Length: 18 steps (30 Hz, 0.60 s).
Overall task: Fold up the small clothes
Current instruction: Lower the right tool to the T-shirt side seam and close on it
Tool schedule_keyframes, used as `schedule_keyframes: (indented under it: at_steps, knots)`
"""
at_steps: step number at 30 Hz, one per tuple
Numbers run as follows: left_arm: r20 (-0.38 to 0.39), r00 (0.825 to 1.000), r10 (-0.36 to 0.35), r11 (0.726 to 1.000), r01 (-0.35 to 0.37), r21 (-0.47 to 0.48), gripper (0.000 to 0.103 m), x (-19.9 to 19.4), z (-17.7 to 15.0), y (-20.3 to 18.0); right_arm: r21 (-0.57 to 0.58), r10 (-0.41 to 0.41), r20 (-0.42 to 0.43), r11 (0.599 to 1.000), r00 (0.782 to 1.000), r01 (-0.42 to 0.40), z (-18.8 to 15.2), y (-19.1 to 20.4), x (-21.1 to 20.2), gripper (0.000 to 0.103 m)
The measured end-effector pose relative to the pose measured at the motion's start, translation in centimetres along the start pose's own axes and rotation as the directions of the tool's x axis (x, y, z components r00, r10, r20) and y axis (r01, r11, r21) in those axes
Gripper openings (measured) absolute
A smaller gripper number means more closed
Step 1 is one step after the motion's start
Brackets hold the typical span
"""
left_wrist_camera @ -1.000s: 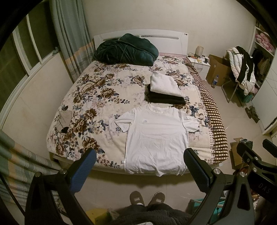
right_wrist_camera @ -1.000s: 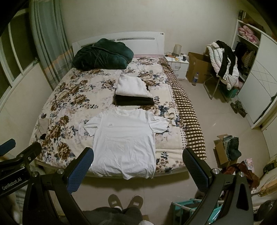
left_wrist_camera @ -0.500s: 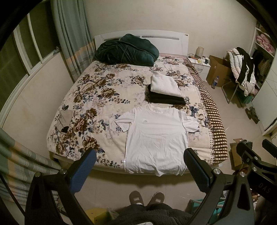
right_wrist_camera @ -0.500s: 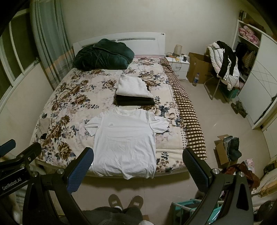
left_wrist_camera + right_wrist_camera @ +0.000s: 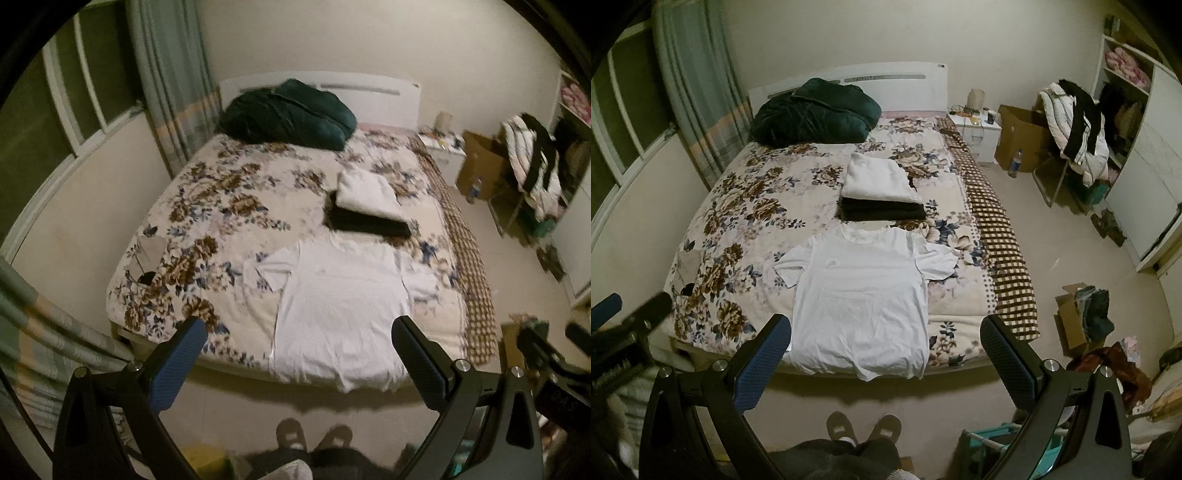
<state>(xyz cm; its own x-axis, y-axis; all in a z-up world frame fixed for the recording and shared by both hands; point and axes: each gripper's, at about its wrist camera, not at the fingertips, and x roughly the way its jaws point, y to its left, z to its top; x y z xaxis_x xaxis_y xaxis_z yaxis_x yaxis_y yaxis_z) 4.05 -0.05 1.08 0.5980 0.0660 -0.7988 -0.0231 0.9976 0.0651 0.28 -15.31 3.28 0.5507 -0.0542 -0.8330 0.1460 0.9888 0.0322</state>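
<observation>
The white T-shirt (image 5: 862, 295) lies spread face up at the foot edge of the bed (image 5: 738, 206), collar toward the headboard, sleeves out to both sides and its hem hanging just over the mattress edge. Both tools are held back above the floor, well apart from the cloth: the left gripper (image 5: 299, 360) has its fingers spread wide with nothing between them, and the right gripper (image 5: 886, 354) is spread just as wide and just as empty. My worry is that hem, because a pull toward the foot edge could drag the whole shirt off onto the floor. The floral bedspread (image 5: 753, 192) looks soft and loose, so a pinch that goes too deep may catch it along with the shirt and lift both. Just beyond the collar sits a stack of folded clothes (image 5: 881, 192), white on top of dark, nearly touching the neckline; a fold carried toward the headboard could bump it and knock it askew. The left wrist view is blurred, so I cannot judge that side finely
</observation>
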Motion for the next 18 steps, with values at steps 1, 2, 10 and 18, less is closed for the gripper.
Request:
schedule_keyframes:
  at_steps: [1,2,10,18]
  knots:
    - [0.005,1.000,0.014,1.000,-0.014,-0.008,0.103,0.9,0.5,-0.3,0.013,0.001,-0.005,1.000,1.000,-0.001,-0.1,-0.6,0.8,0.103]
    - [0.016,1.000,0.018,1.000,-0.017,-0.014,0.103,1.7,0.4,-0.5,0.034,-0.001,-0.013,0.999,1.000,0.001,-0.1,-1.7,2.6,0.103]
    - [-0.031,0.994,0.102,0.995,-0.102,0.021,0.103,12.2,2.1,-4.0,0.164,-0.014,-0.078,0.986,0.997,0.027,1.3,-8.5,13.3,0.103]
    - [-0.180,0.976,0.124,0.991,-0.111,0.081,0.103,27.2,3.4,-7.4,0.338,0.017,-0.162,0.941,0.987,0.039,2.2,-15.7,29.8,0.103]
